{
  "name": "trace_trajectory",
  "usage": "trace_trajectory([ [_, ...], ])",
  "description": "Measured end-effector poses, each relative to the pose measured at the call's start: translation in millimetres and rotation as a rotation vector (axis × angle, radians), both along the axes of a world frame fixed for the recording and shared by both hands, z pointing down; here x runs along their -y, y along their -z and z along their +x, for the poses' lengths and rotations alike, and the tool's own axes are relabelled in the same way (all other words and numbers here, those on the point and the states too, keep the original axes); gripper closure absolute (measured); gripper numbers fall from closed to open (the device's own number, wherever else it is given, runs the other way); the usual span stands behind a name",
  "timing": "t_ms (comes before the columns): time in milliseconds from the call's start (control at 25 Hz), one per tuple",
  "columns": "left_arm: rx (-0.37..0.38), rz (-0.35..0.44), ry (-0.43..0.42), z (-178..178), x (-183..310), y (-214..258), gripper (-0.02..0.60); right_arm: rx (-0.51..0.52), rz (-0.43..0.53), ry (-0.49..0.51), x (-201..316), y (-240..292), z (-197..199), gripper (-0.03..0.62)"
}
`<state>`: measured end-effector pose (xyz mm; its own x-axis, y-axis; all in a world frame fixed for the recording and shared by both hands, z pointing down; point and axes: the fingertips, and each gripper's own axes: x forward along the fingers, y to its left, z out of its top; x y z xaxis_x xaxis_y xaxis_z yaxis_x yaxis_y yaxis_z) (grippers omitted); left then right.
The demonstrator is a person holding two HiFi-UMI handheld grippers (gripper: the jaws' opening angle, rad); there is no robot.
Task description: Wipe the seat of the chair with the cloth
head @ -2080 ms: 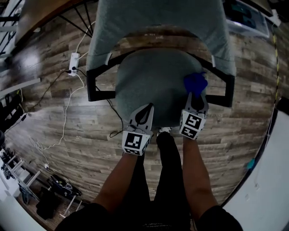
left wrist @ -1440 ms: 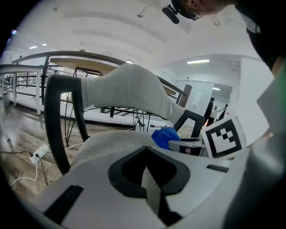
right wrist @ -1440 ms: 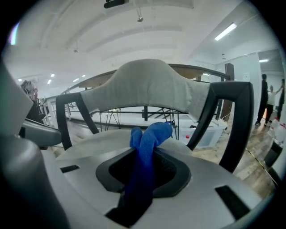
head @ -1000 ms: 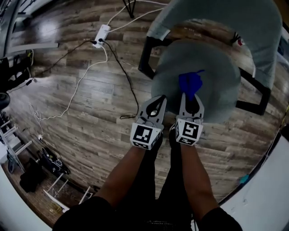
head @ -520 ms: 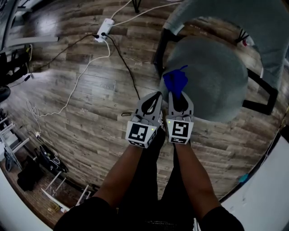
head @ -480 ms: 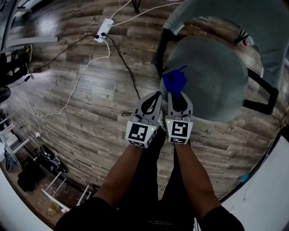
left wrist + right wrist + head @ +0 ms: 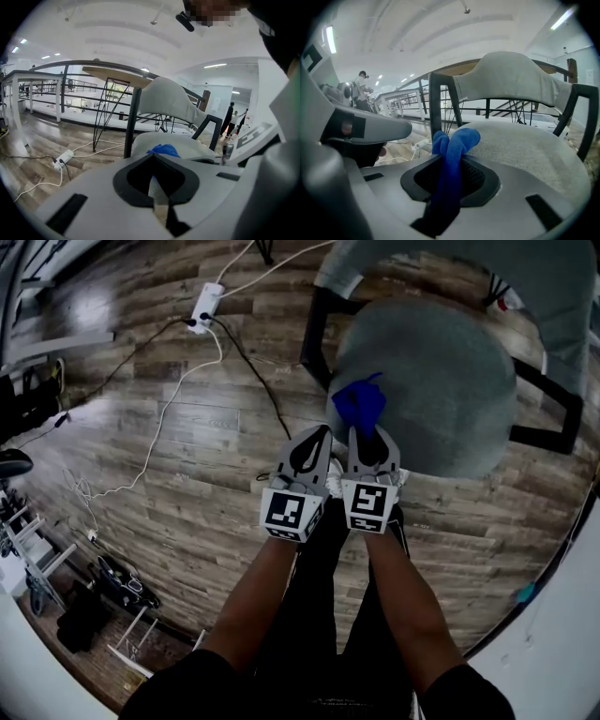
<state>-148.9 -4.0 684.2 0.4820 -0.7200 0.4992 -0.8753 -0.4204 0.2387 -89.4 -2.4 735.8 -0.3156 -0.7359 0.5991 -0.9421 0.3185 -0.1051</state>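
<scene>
cloth (image 7: 361, 409) blue | seat (image 7: 445, 371) grey | floor (image 7: 187, 442) brown wood-grain

The cloth (image 7: 361, 407) is a bright blue rag, bunched into a soft double fold and pinched between the closed jaws of the right gripper (image 7: 371, 437). Its free end puffs up just past the jaw tips, over the seat's near edge; whether it touches the fabric I can't tell. The seat (image 7: 445, 381) is a round, grey, cloth-covered pad, lying level ahead of that gripper and to the right of the left gripper (image 7: 324, 432).
</scene>
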Motion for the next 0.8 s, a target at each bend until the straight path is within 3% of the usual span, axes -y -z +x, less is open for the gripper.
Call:
trace_trajectory([
  [800,0.019,-0.003,-0.164,87.0,-21.5,-5.1,0.58,-0.02,0.009,-0.164,-19.6,1.4,95.2,0.503],
])
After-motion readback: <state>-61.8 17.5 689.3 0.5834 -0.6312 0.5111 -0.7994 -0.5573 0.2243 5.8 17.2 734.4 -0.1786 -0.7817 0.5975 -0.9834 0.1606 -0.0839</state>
